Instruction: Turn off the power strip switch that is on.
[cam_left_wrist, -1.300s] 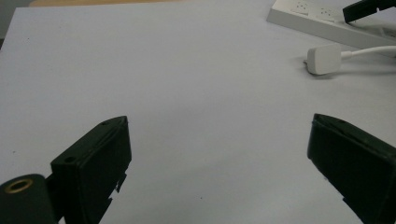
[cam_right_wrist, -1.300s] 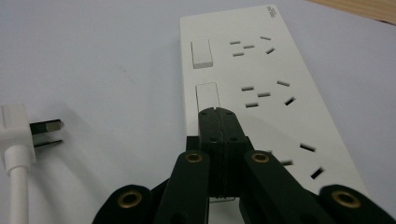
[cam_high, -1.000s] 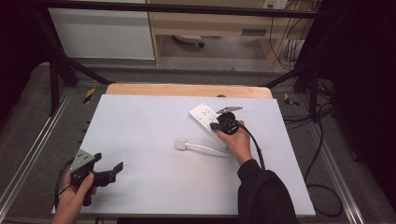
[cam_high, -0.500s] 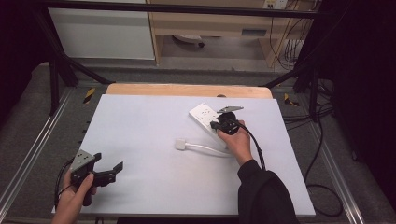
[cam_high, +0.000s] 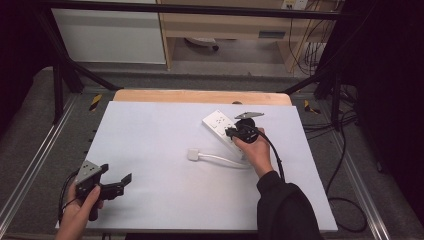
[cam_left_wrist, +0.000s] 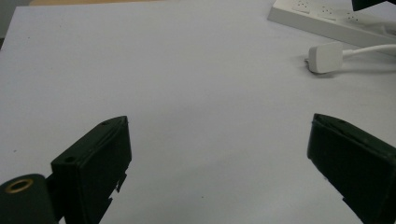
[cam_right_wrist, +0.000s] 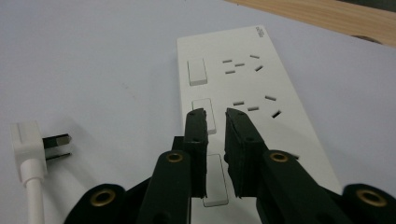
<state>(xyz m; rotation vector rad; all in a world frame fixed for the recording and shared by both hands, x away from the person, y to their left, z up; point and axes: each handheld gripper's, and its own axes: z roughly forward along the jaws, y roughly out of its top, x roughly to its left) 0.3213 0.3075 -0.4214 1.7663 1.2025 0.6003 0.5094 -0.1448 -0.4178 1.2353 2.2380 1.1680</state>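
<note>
Two grippers were on the white table (cam_high: 165, 135). The left gripper (cam_high: 116, 184) sat near the front left corner of the table, held in the person's left hand (cam_high: 80, 212). Its jaws stood wide apart and held nothing. In the left gripper view, bare table showed between them.

The right gripper (cam_high: 231, 133) was held in the right hand (cam_high: 257, 150), farther back and to the right. It sat over a white power strip (cam_high: 222, 125). In the right gripper view, its jaws were nearly closed, with just a thin gap between them. Nothing was held between them. Their tips hung over the middle switch (cam_right_wrist: 204, 114) of the power strip. I could not tell if the tips touched the switch.

The power strip lay flat on the table, near the back edge and right of the middle. It had a row of white switches down one side and sets of plug holes beside them. One more switch (cam_right_wrist: 196, 72) sat farther up the strip.

A white plug (cam_high: 193, 154) lay on the table just in front of the power strip, apart from it. Its metal pins (cam_right_wrist: 57, 145) stuck out, so it was not plugged in. A white cord (cam_high: 225, 160) ran from the plug toward the right hand.

Behind the white table top, a strip of wood (cam_high: 200, 96) showed.
</note>
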